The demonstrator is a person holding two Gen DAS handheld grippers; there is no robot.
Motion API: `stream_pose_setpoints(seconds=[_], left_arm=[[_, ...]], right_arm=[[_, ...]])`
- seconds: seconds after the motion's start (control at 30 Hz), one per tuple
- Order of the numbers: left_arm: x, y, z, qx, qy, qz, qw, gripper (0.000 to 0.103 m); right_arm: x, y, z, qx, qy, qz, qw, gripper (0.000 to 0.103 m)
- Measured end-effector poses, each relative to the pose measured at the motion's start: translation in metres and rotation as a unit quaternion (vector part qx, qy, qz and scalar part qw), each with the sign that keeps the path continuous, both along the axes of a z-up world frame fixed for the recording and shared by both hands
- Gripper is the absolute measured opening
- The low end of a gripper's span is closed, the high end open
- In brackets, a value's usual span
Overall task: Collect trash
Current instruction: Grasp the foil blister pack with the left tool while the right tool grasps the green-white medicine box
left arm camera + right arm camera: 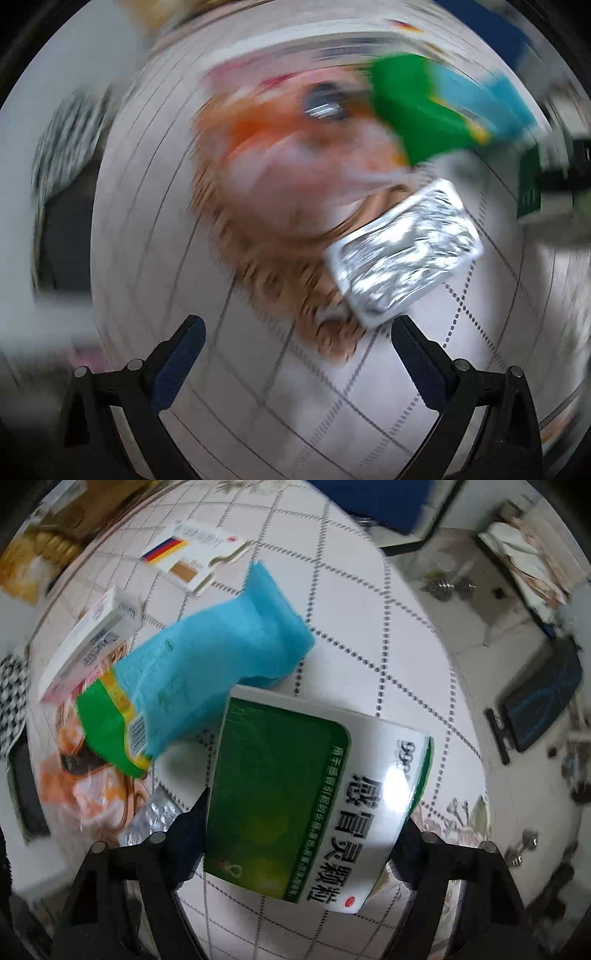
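My right gripper (pixel 303 812) is shut on a green and white medicine box (pixel 306 797) and holds it above the table. A blue and green wrapper (pixel 207 664) lies just beyond it. My left gripper (pixel 297 332) is open and empty. A silver foil blister pack (pixel 402 254) lies just ahead of its right finger, on a brown and orange printed bag (pixel 280 173). The blue and green wrapper (pixel 439 107) shows beyond, blurred. The medicine box in the right gripper (pixel 532 181) shows at the right edge.
The round table (pixel 369 627) has a white cloth with a dotted diamond grid. A white and pink box (pixel 88 642) and a flat white carton with a striped flag (pixel 195 554) lie at the far left. A tablet (pixel 539 698) lies on the floor at right.
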State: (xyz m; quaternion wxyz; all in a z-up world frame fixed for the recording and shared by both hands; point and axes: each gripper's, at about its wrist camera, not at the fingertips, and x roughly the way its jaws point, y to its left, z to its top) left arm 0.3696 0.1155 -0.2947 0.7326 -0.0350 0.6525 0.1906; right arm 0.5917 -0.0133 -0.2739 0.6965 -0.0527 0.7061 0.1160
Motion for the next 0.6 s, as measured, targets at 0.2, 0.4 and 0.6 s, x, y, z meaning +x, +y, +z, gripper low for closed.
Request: stream_pose_setpoints(seconds=[0.2,0.4,0.6], left_arm=[[0.039,-0.051,-0.008,0.022,0.032,-0.221,0.9744,0.102],[0.06,-0.059,-0.033,-0.045,0.084,-0.28,0.9553,0.092],[0.051,-0.049,-0.029,-0.121,0.072,-0.225,0.9641,0.068]], right_arm=[[0.0,-0.04,0.006,-0.015,0.019,0.03,0.999,0.08],[0.0,-0.073,0.003,-0.005,0.036,0.02,0.999,0.08],[-0.001,-0.083,0.005,0.006,0.04,0.01,0.999,0.08]])
